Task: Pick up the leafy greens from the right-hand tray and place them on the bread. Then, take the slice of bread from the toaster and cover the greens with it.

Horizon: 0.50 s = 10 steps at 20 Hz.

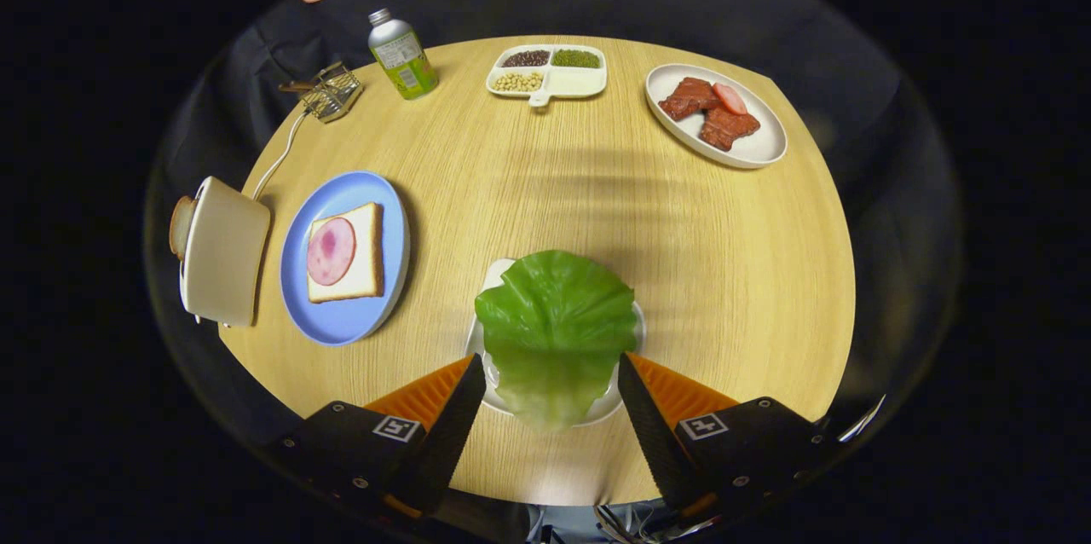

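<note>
In the gripper view we look down on a round wooden desk [545, 186]. Our hand-held gripper [552, 378] has its two fingers spread wide, one on either side of the leafy greens [554, 326]. The fingertips sit just beside the leaf's lower edges, and we cannot tell whether either one touches it; nothing is clamped. The green leaf lies on a small white tray [499, 275], covering most of it, so that only parts of the tray's rim peek out around the leaf.

To the left of the leaf we see a blue plate [341, 322] carrying a slice of bread [368, 254] with a round pink slice of ham [331, 251] on top. Just beside that plate, at the desk's left edge, stands a cream toaster [223, 250] with a second bread slice [180, 224] poking from it; a white cord [277, 160] runs away from it.

Beyond the fingers, at the far side of the desk, we see a small wire rack [332, 90], a green-labelled bottle [402, 55], a divided white dish [548, 71] holding beans and grains, and an oval white plate [750, 147] with pieces of meat [707, 109].
</note>
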### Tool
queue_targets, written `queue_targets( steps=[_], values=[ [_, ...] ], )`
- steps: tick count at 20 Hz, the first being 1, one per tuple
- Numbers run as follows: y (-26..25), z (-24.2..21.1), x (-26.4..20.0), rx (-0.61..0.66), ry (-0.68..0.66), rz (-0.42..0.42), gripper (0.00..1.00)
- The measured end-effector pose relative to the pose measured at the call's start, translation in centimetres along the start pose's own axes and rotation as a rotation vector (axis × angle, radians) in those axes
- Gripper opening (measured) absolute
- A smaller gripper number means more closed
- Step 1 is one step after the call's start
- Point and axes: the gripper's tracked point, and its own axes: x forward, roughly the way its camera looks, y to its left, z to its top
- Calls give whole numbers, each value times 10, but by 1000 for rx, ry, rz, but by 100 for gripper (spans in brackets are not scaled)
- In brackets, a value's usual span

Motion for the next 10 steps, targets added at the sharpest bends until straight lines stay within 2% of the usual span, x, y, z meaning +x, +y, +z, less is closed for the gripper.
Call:
queue_targets(
  steps=[5, 10],
  values=[
    [0, -8, 25, 7, 57, -8, 94],
    [0, -17, 38, 4, 95, -22, 87]
  ],
)
